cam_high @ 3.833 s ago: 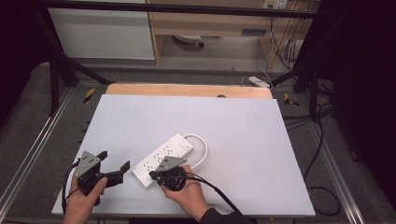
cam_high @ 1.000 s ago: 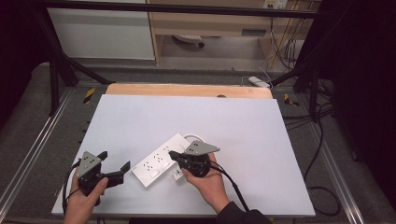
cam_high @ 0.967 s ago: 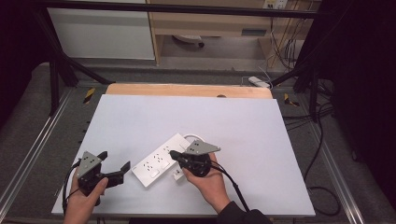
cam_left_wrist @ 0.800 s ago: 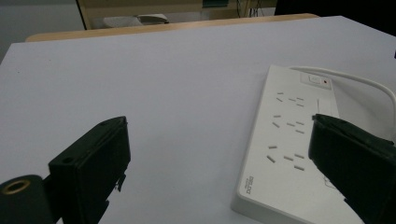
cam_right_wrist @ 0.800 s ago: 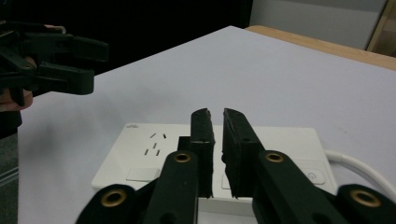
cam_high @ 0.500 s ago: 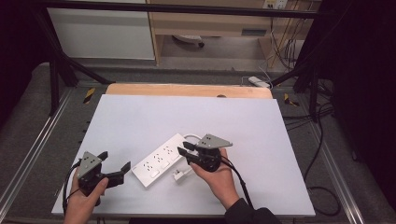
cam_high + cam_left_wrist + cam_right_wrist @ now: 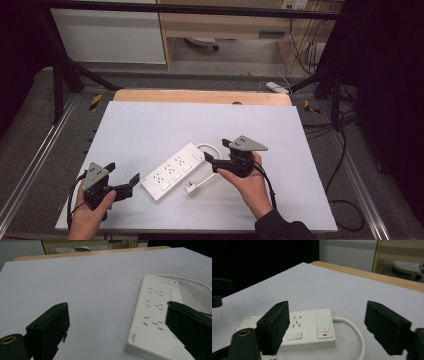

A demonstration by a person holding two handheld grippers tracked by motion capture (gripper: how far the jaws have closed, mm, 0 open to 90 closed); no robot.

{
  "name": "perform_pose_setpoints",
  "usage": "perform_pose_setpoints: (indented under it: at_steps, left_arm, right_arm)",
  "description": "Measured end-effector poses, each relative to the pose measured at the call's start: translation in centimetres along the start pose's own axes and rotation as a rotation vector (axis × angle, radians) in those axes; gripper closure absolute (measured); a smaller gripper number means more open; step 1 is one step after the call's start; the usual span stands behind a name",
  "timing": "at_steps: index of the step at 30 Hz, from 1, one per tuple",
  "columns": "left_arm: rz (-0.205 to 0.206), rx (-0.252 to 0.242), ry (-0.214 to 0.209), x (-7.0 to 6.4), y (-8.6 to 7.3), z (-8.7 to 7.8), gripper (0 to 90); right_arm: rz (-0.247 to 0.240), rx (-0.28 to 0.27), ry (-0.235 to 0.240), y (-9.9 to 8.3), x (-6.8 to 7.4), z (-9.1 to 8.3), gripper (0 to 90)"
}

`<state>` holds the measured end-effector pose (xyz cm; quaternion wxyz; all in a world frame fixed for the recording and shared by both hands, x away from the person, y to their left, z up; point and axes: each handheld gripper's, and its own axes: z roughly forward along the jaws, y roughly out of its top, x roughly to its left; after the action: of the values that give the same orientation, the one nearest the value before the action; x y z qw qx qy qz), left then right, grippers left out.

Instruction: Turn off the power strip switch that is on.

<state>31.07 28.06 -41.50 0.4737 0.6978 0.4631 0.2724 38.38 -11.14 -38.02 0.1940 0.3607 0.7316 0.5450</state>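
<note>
Rightward of frame centre now, my right gripper gapes beside the power strip, left gripper released too.

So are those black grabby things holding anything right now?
No. Each hand-held gripper, left and right, is open and empty; the power strip lies on the table.

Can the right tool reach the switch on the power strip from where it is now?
Probably yes. The right tool is open beside the switch end of the power strip, and nothing stands between them; only the white cord lies nearby.
</note>
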Motion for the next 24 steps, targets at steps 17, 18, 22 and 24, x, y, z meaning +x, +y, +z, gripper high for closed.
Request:
perform_pose_setpoints:
  at_steps: [17, 18, 22, 24]
  left_arm:
    - [0.002, -0.003, -0.004, 0.0, 0.0, 0.0, 5.5]
    - [0.002, -0.004, -0.004, -0.1, 0.0, 0.0, 5.4]
    - [0.003, -0.004, -0.005, -0.1, 0.0, 0.0, 5.4]
    - [0.002, -0.004, -0.004, -0.1, 0.0, 0.0, 5.4]
  right_arm:
    - [0.020, -0.077, -0.112, 0.4, -4.6, -5.4, 2.9]
    - [0.022, -0.083, -0.120, 0.3, -4.9, -5.7, 2.9]
    - [0.029, -0.096, -0.143, 0.2, -5.9, -7.0, 3.0]
    - [0.038, -0.100, -0.155, 0.1, -6.4, -7.7, 3.5]
